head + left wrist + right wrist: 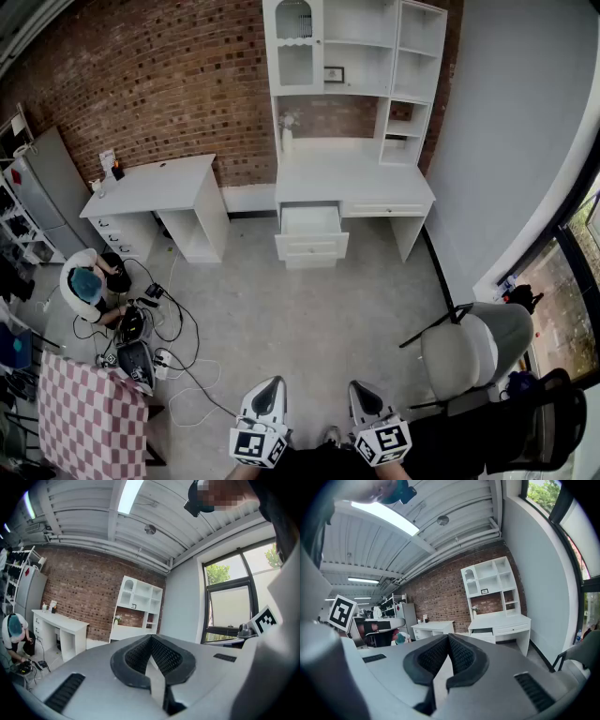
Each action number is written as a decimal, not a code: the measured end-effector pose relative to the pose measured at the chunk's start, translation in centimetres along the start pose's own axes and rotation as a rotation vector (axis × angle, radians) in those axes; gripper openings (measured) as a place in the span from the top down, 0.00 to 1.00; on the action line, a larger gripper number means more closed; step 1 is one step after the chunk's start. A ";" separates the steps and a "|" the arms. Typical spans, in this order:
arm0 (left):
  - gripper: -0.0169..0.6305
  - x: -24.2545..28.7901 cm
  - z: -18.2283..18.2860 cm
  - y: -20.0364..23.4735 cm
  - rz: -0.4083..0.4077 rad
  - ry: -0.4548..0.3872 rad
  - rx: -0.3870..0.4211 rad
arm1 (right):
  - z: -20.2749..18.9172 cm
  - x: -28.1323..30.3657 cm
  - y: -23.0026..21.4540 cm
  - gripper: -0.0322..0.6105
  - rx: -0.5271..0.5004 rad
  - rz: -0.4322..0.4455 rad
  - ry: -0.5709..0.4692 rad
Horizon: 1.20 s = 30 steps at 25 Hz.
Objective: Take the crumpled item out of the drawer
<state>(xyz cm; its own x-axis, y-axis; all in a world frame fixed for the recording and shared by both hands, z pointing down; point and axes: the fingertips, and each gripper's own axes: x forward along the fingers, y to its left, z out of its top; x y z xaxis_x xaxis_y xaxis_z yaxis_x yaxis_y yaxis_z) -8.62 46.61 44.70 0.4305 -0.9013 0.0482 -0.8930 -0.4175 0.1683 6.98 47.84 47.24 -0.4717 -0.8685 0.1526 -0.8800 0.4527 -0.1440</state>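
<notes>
Red brick wall (159, 84) behind a white desk (155, 187) (left side), pale grey floor (300, 319), grey chair (459, 361).

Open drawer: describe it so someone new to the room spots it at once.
Against the brick wall stands a tall white desk with a shelf hutch, right of a lower white desk. Under its top, on the left side, one drawer is pulled out toward the room. The neighbouring drawer is shut flush.

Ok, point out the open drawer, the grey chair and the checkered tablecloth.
open drawer (311, 246): head view, its front panel.
grey chair (457, 358): head view, its seat.
checkered tablecloth (89, 422): head view, its top middle.
</notes>
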 end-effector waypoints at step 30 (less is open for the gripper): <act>0.94 10.3 -3.3 -3.0 0.075 0.053 -0.005 | -1.2 4.4 -9.9 0.93 0.016 0.076 0.021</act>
<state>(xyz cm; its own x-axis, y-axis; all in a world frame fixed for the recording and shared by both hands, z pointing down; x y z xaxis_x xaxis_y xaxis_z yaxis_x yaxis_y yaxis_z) -1.08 38.94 47.92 0.3690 -0.9226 0.1125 -0.9223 -0.3486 0.1668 13.57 39.79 50.52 -0.5380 -0.8274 0.1612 -0.8409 0.5133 -0.1718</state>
